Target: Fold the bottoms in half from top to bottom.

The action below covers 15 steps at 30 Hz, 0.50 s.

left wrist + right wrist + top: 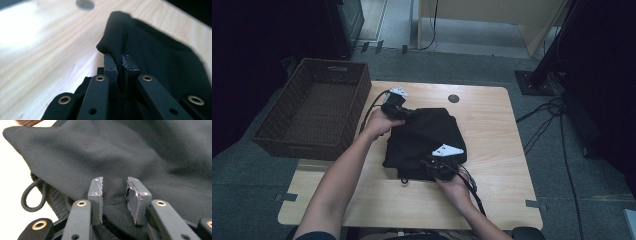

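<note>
Two grippers work a folded black garment (424, 137) that lies on the desk (492, 130), to the right of the brown wicker basket (314, 107) standing off the desk's left edge. Left gripper (404, 114): at the garment's far-left corner, its jaws pinched shut on a fold of cloth, which rises as a small peak between the pads (110, 66) in the left gripper view; holding a corner in this way gives control of one edge, probably so that the layer can be lifted or folded over. Right gripper (432, 165): at the garment's near edge, jaws set around a ridge of fabric in the right gripper view, with a gap between the pads (96, 192); whether they already press the cloth cannot be told. Taking the garment at two separated points would likely keep the cloth taut and stop it from bunching. Garment: matt black, soft and heavily creased, folded to a rough rectangle; a ribbed band and a loop of black cord (32, 197) protrude at the near edge, suggesting a drawstring waistband or hood. Also visible beyond the garment: a dark round cap (453, 98) set in the desk.
</note>
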### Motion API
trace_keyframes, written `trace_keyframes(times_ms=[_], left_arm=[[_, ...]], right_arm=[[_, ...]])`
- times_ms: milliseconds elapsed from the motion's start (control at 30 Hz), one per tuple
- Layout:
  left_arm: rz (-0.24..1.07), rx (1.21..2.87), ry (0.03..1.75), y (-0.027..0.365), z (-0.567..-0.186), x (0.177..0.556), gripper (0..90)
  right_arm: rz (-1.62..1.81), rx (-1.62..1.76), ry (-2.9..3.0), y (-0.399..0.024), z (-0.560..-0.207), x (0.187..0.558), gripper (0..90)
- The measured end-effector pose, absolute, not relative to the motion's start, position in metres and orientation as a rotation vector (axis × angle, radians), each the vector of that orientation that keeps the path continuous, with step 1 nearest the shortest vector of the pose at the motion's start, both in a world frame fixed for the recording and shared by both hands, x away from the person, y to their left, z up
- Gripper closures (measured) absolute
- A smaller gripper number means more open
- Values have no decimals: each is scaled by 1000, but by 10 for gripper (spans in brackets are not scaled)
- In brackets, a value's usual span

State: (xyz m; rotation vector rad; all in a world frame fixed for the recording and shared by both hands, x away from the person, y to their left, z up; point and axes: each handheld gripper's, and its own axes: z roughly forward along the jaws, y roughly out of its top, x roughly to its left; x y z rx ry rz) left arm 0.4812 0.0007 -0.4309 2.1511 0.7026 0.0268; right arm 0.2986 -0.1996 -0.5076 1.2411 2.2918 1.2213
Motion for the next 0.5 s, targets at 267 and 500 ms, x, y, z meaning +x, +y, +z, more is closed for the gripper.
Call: trace_keyframes(times_ms=[267,500], left_arm=[[78,2107,569,0,-399,456,851],[71,2059,550,4,-415,432,852]], right_arm=[[1195,1272,2208,-188,-510,328,667],[1189,1280,2092,-184,-516,352,662]])
